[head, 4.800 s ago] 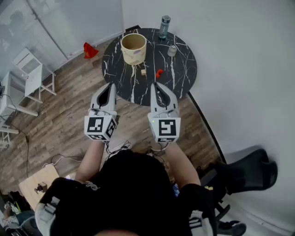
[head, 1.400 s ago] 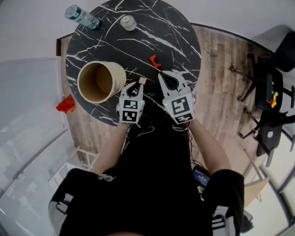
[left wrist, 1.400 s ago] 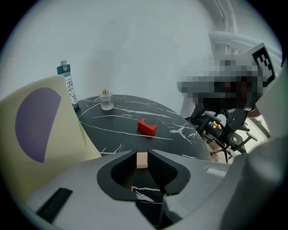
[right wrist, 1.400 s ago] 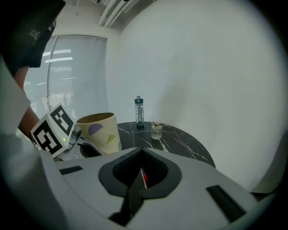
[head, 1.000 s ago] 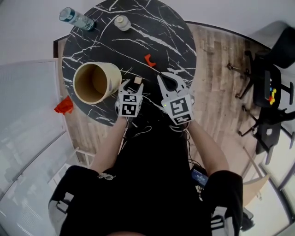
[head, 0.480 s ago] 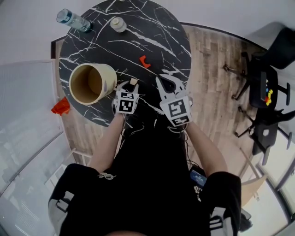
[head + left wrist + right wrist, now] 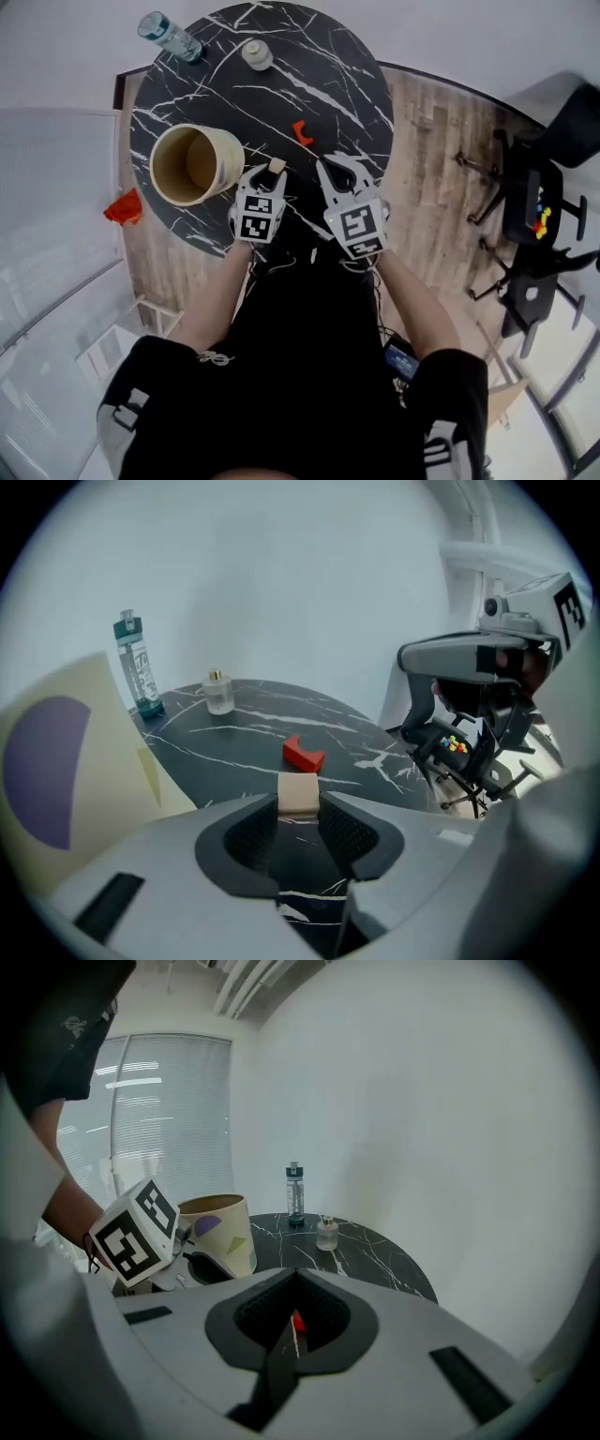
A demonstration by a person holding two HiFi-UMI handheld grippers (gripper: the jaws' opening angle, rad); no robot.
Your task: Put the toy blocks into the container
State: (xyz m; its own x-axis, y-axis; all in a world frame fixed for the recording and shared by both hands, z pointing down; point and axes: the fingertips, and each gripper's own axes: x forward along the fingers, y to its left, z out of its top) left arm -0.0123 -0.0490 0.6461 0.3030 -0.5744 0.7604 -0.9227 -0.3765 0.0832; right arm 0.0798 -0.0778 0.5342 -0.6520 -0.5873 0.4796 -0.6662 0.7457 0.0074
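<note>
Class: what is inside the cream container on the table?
Only the container's bare brown inside shows, with no blocks in view. Its near wall hides part of the bottom.

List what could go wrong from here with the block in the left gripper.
1. The left gripper has just been closing its jaws on the beige block, which is held only at the very tips. It may slip out in transit.
2. The container stands close beside it, so the gripper could knock its wall.
</note>
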